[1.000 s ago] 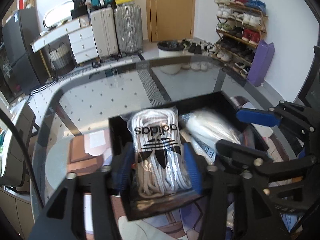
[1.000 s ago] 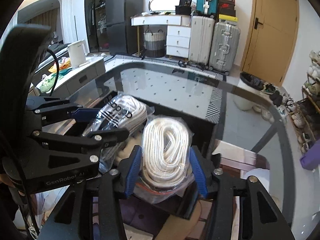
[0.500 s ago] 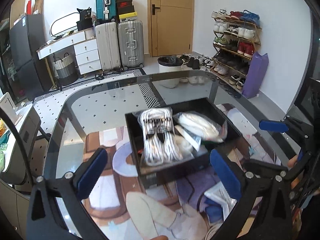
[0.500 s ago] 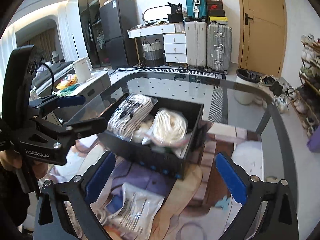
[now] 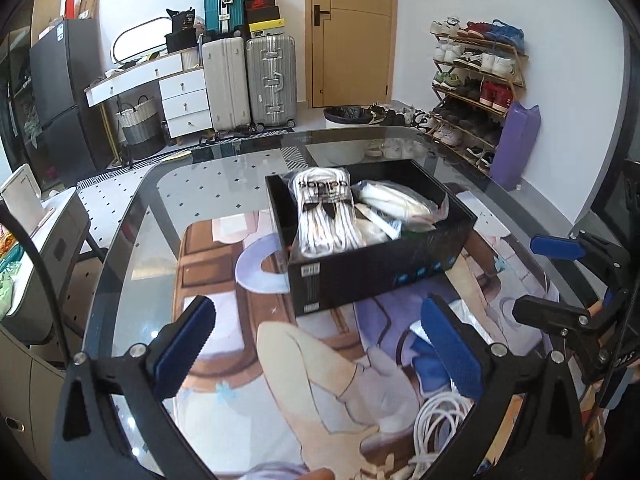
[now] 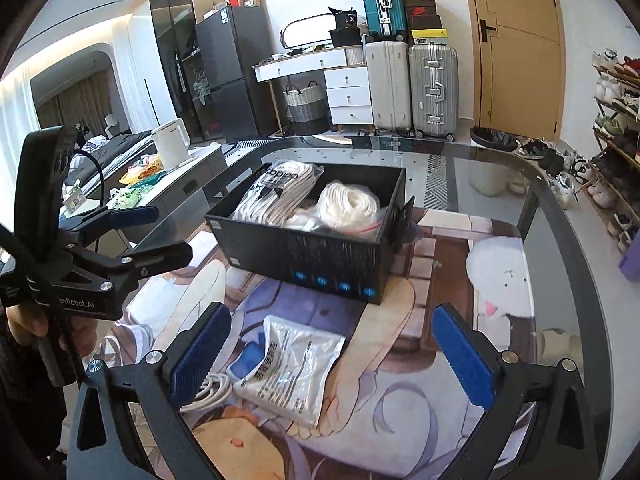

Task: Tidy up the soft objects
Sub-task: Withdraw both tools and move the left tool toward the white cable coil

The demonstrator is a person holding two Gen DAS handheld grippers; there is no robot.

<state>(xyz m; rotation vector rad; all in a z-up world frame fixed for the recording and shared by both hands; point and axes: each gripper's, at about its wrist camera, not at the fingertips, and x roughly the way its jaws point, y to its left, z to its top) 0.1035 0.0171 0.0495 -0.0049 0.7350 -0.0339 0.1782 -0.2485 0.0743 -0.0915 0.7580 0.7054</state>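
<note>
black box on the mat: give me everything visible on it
The black open-topped rectangular box, cardboard by its look, sits upright on the printed mat on the glass table. A row of small blue marks runs along its near long wall, a white label on one end. Inside lie a bagged white bundle with black logo and a bagged coil of white cord, side by side. No gripper touches it.
</note>
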